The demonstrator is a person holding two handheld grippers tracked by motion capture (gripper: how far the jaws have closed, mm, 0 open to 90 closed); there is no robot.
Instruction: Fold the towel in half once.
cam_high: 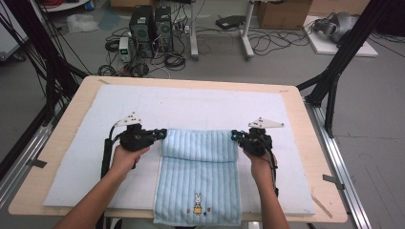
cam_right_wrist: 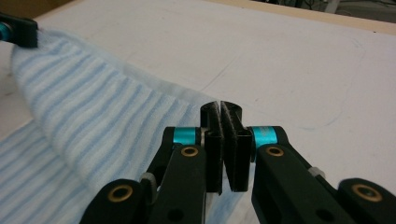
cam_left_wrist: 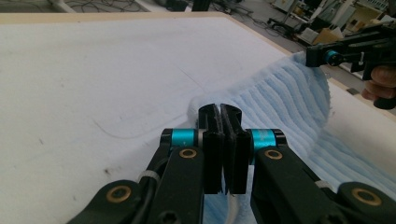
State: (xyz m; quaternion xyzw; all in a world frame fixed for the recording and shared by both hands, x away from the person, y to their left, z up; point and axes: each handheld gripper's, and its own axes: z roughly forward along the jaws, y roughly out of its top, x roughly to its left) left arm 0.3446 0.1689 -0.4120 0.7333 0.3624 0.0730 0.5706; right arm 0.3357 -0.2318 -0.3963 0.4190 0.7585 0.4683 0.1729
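Pinching hard, the left gripper [cam_left_wrist: 219,116] has its two black jaws pressed together on a corner of the pale blue striped towel [cam_left_wrist: 289,93], cloth caught between the pads. Over on the other side it's the same story: the right gripper [cam_right_wrist: 220,112] clamps its jaws shut on the opposite corner of that towel [cam_right_wrist: 93,116], the fabric running away from the jaws in a raised ridge.

From the high view, the left gripper [cam_high: 162,133] and the right gripper [cam_high: 235,136] face each other across the towel [cam_high: 198,176], each at one end of its far edge. That edge is lifted and curled over toward the person, forming a soft roll between the two tools, while the rest of the towel lies flat, its near end hanging slightly past the table's front edge. A small rabbit motif [cam_high: 197,203] sits near that near end.

The person's left hand [cam_high: 125,160] and right hand [cam_high: 260,164] grip the handles, forearms coming in from below. The towel rests on a white mat [cam_high: 191,102] that covers most of the light wooden table [cam_high: 305,143]. Beyond the table, on the grey floor, stand two computer towers [cam_high: 150,26] among loose cables.
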